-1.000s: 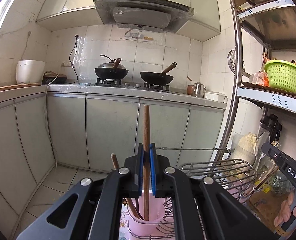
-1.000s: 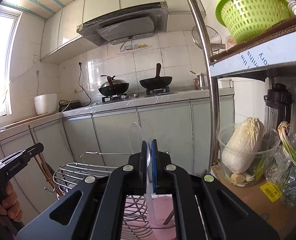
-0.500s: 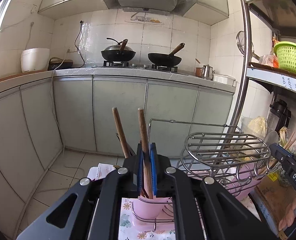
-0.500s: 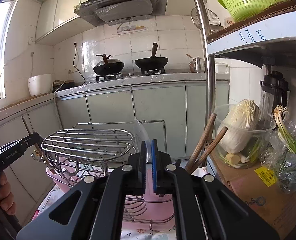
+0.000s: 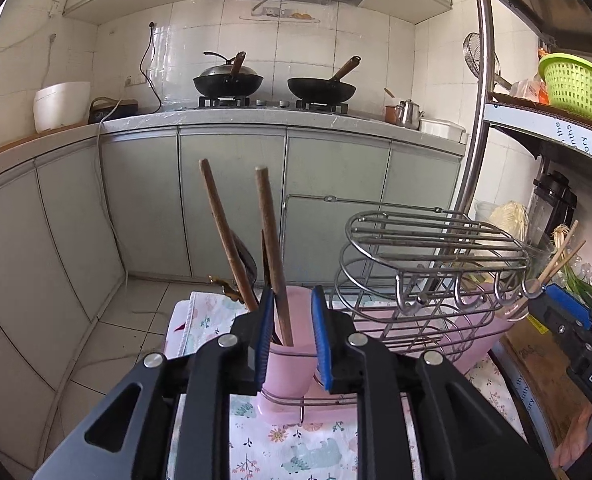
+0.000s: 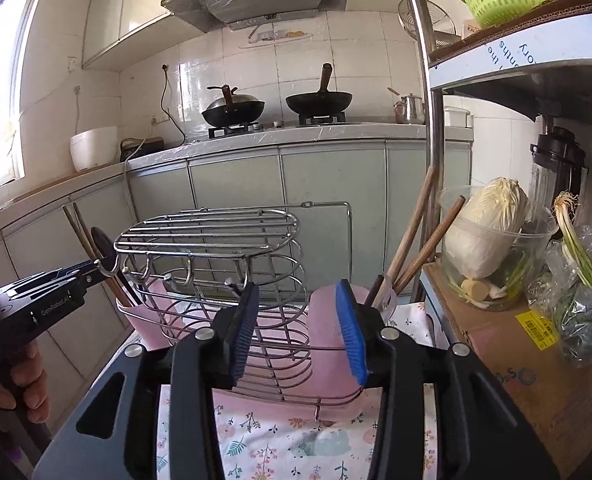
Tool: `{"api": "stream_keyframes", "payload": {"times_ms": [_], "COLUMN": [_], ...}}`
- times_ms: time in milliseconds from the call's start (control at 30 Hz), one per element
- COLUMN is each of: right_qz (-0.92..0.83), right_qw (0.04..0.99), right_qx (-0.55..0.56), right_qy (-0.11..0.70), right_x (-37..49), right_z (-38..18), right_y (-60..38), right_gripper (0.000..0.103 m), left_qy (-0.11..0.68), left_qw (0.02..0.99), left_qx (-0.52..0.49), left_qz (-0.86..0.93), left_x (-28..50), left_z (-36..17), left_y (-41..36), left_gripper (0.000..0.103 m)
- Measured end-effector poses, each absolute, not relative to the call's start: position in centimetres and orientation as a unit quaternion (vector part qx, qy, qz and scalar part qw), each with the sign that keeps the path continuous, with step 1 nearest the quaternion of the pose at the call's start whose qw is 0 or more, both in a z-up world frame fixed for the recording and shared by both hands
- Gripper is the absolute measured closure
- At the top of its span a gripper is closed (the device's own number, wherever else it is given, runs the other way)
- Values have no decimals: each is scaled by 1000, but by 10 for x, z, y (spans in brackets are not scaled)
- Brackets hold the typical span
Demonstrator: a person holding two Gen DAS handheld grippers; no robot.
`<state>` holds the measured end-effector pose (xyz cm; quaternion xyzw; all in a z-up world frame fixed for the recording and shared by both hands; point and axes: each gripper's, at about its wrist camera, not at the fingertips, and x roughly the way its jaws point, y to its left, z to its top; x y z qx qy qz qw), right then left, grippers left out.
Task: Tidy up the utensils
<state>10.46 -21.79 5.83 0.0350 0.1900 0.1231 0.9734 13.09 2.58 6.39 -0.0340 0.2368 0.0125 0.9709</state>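
Pink plastic cups are hanging at both ends of the wire dish rack (image 5: 435, 248), which is standing on a floral cloth (image 5: 296, 452) covering the tabletop. The left tool (image 5: 292, 320) is hovering just above the left pink cup (image 5: 292, 360); its blue pads have just been opening and are now standing apart, with a wooden handle (image 5: 274, 256) rising between them, leaning close to the left pad but not clamped. That handle is resting in the cup beside a second wooden handle (image 5: 224, 232). The right tool (image 6: 296, 320) is hanging near the rack's right end; its jaws have likewise just been opening and are now apart, gripping nothing. Just beyond them the right pink cup (image 6: 331, 344) is holding two long wooden handles (image 6: 415, 240) that are leaning to the right.
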Motion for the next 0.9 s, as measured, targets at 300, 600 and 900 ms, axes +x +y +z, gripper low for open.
{"api": "stream_keyframes", "payload": {"times_ms": [300,600,900], "right_qz": [148,166,179], "right_qw": [970,960,949], "right_qx": [48,66,65], "right_qy": [187,215,253], "right_x": [70,39,11], "right_z": [58,46,26], "right_y": [-216,-206,-198], "right_gripper": [47,41,33], "left_qy": [244,249,272], "left_qw": [969,967,959], "left_qx": [-45,-55,-72], "left_qz": [-2,-21,-36], "left_x": [102,63,29], "left_z": [64,66,52], "left_y": [21,11,7], "left_gripper": [66,65,65]}}
